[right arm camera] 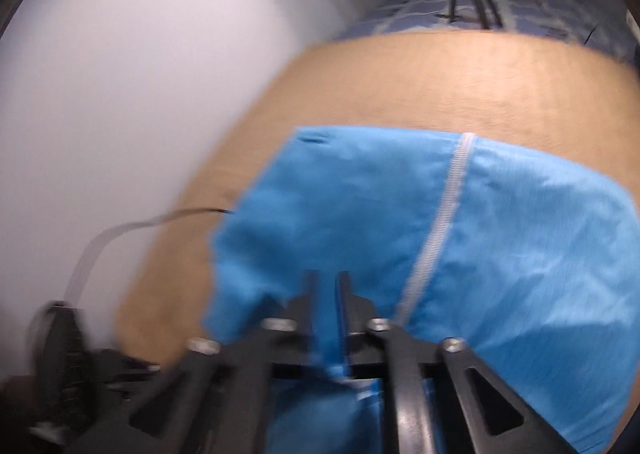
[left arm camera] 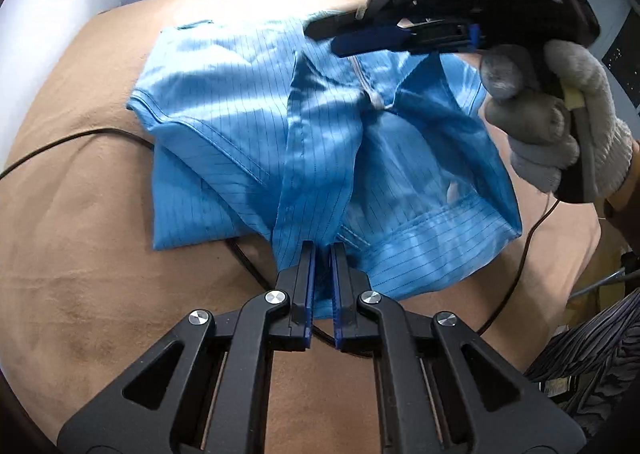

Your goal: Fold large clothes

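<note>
My left gripper (left arm camera: pixel 323 254) pinches a hem of the blue pinstriped garment (left arm camera: pixel 248 102) lying mid-bed on the tan blanket (left arm camera: pixel 80 234). My right gripper (right arm camera: pixel 329 286) clamps another fold. The fabric looks light, slick and floppy; hemmed edges seem to grip best.

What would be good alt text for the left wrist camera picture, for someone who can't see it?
The left gripper is shut on a fold of a blue pinstriped garment lying partly folded on a tan cloth surface. At upper right, a gloved hand holds the right gripper over the garment's far side. A black cable runs under the fabric.
</note>
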`<state>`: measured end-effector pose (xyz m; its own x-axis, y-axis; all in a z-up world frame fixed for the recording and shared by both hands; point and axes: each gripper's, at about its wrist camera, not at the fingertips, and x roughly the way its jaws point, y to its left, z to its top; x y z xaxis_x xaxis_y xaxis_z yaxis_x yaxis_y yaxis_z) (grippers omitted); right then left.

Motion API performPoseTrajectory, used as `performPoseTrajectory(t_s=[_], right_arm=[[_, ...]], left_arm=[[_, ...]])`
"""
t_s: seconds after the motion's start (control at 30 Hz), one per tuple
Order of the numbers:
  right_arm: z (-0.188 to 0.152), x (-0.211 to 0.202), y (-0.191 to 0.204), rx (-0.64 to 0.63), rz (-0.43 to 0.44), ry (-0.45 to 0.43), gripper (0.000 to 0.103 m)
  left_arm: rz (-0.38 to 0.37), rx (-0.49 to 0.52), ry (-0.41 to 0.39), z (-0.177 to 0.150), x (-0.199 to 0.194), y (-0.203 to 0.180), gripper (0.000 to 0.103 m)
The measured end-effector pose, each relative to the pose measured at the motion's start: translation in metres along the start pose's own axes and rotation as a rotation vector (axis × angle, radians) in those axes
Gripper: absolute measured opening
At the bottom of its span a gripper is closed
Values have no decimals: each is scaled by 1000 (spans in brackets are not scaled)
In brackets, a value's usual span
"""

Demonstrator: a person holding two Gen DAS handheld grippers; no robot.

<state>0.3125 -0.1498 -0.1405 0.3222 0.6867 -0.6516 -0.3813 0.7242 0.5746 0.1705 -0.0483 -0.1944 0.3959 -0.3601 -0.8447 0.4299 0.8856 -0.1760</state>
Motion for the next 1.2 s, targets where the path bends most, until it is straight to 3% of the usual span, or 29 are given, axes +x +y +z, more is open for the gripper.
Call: performPoseTrajectory(t_s=[0.03,0.13,0.2,0.23,0.27,0.33,0.37,0.47,0.5,0.57,0.63,0.73,0.83,0.87,1.0,1.13,1.2], right_arm=[[-1,-5,0,8,42,-16,58],[1,-5,5,-12,105,-3,60],[1,4,9,-39,101,43,59],[0,12,13,-62,77,62,55],[0,17,16,-85,48,82,33],[-5,33,27,-151,-35,134,8],[-8,39,29,-182,-88,141,3],[-11,46,24,-171,-221,145,3],[-11,43,24,-159,-218,134,5],[-11,26,24,-109,-191,91,27],[-14,-8,32,-84,-133,16,30],[-25,-65,52,-99,-145,-91,35],[-42,-127,72,-112,-167,-217,49],[-52,-159,82,-118,-179,-278,51],[-81,-252,118,-143,-232,-419,54],[-100,-331,156,-196,-311,-495,60],[-113,-369,181,-243,-361,-539,61]], left_arm=[[0,2,-4,4,1,0,5],[-4,12,-5,6,0,-2,5],[-5,19,-2,2,1,-2,5],[-9,15,3,1,1,-2,5],[-12,12,6,2,3,-1,5],[-25,9,18,-1,8,-1,5],[-32,7,26,-1,11,-1,5],[-42,12,43,-3,10,-3,5],[-49,13,37,-3,4,-5,5],[-65,8,12,-1,-14,-5,5],[-97,-13,-37,3,-45,-5,5],[-132,-32,-131,9,-94,-5,6],[-176,-59,-261,12,-162,-8,31],[-185,-65,-290,15,-176,-6,36],[-217,-107,-430,15,-263,0,37],[-217,-148,-543,22,-345,1,51],[-200,-134,-591,18,-381,1,51]])
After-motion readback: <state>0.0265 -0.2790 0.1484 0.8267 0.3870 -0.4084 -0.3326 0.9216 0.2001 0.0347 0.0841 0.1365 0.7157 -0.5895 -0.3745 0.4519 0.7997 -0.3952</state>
